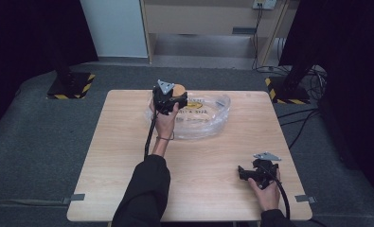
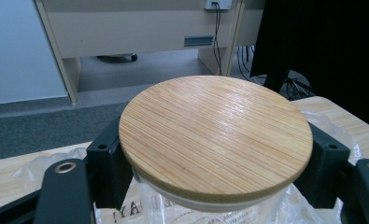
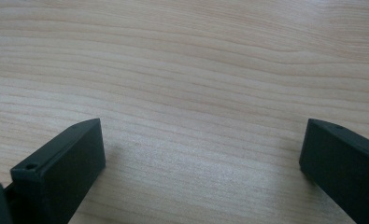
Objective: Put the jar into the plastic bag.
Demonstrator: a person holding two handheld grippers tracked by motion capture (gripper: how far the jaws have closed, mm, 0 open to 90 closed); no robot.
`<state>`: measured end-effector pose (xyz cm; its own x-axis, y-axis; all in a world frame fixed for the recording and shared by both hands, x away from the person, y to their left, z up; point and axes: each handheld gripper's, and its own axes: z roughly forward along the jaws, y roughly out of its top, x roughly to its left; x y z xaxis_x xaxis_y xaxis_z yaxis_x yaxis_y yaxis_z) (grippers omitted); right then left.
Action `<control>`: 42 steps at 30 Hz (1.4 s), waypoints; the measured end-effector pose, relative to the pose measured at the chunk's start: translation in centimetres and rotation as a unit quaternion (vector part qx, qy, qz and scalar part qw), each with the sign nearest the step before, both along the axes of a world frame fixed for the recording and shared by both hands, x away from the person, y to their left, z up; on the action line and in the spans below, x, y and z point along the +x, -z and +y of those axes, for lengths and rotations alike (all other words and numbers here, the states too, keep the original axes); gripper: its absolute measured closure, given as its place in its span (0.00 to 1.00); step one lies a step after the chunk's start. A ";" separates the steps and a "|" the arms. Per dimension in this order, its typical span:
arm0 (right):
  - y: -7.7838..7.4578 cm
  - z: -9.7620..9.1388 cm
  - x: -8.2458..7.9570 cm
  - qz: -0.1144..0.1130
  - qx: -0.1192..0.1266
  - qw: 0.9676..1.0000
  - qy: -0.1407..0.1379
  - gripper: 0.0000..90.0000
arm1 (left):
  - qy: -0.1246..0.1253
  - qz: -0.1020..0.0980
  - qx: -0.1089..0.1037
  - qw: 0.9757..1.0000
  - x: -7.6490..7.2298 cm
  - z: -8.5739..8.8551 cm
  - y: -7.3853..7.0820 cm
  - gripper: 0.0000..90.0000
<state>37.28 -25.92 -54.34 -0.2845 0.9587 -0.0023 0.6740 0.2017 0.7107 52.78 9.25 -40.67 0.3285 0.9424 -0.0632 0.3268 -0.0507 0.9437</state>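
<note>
A glass jar (image 2: 247, 209) with a round bamboo lid (image 2: 215, 135) sits between the black jaws of my left gripper (image 2: 215, 156), which press on it from both sides just under the lid. From above, the left gripper (image 1: 181, 100) is at the table's far middle and holds the jar's lid (image 1: 179, 88) over a crumpled clear plastic bag (image 1: 210, 120). My right gripper (image 1: 242, 173) rests near the front right of the table. The right gripper (image 3: 203, 154) stands open, jaws wide apart, with bare wood between them.
The light wooden table (image 1: 128, 156) stands on grey carpet. The plastic bag (image 2: 30, 170) carries some printed lettering. Behind the table are a wooden cabinet (image 1: 208, 19), black stands with yellow-black bases (image 1: 71, 85), and cables at the right (image 1: 303, 127).
</note>
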 end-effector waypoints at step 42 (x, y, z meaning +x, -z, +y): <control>0.0 0.0 0.0 0.000 0.000 1.000 0.001 0.01 | -0.003 0.038 0.017 0.999 1.2 -2.8 6.5 0.28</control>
